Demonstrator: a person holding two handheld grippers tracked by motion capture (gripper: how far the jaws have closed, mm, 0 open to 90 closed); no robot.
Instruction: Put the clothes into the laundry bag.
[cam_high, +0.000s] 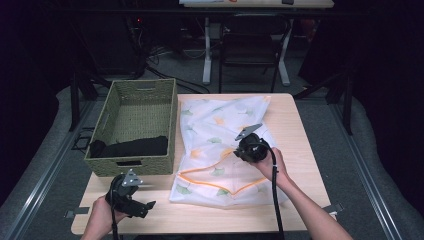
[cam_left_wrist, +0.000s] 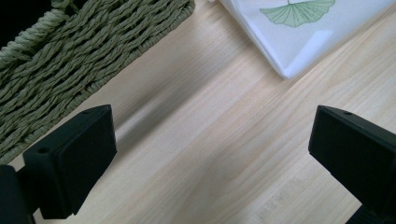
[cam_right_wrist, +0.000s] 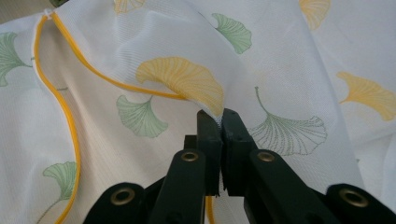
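Ginkgo-print cloth (cam_right_wrist: 140, 60) spread mid-table, pinched at a raised fold by right gripper (cam_right_wrist: 219, 116), jaws closed on it. Left gripper (cam_left_wrist: 210, 154) wide open, hovering at seven o'clock. Probably mid-fold; next, lift clear. Woven basket (cam_high: 135, 125) at ten o'clock; pale wooden table (cam_high: 300, 130); dark room.

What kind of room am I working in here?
Probably a lab or recording studio rather than a home: a wooden table ringed by dark curtains, with a bare desk frame and cables on the floor behind.
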